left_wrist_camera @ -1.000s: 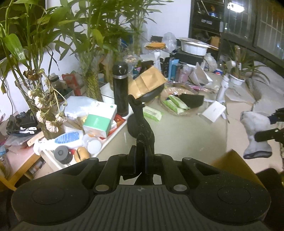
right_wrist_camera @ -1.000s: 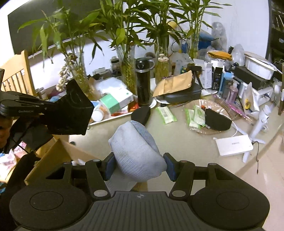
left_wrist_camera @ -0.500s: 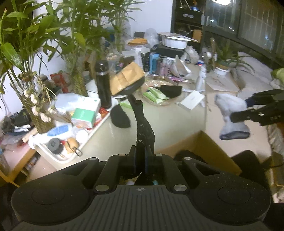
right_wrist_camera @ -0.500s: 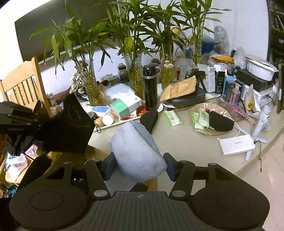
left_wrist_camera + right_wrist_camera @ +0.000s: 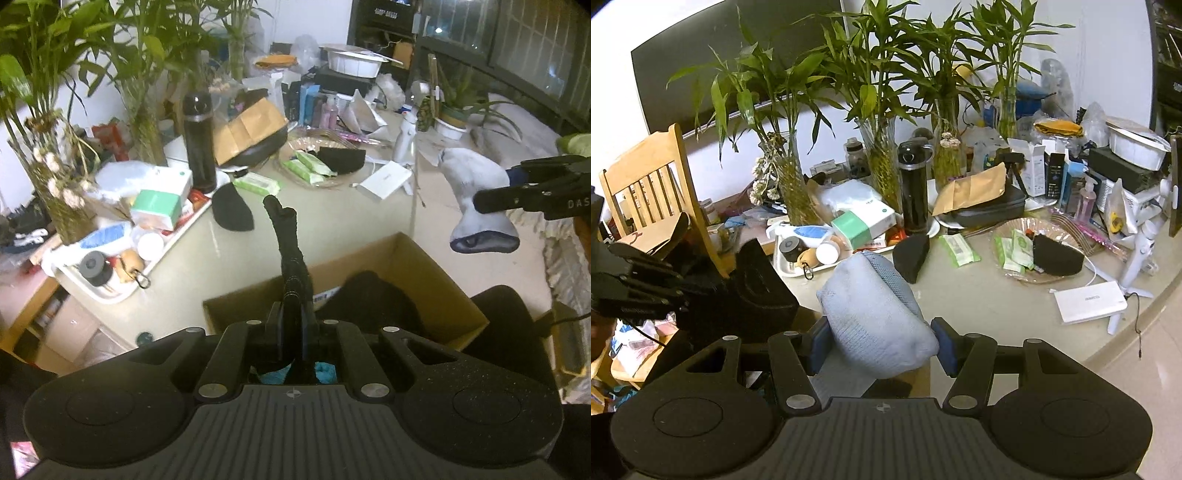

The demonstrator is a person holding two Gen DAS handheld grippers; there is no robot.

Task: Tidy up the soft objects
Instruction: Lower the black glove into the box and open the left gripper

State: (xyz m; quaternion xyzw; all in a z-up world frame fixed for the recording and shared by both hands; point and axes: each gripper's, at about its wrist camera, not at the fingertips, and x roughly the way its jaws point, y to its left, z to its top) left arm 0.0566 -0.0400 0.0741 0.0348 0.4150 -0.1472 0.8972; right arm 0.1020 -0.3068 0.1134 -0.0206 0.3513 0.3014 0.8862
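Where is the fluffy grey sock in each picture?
Left wrist view: the pale grey sock hangs at the right edge, pinched in the right gripper, above the floor beside the table.
Right wrist view: it fills the lower middle, between the jaws.
Shared landmark: the tall black flask on the table.

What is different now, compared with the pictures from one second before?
The left gripper carried its black sock from the table to above the cardboard box, and its jaws have just been opening slightly around the sock. The right gripper is still shut on the grey sock.
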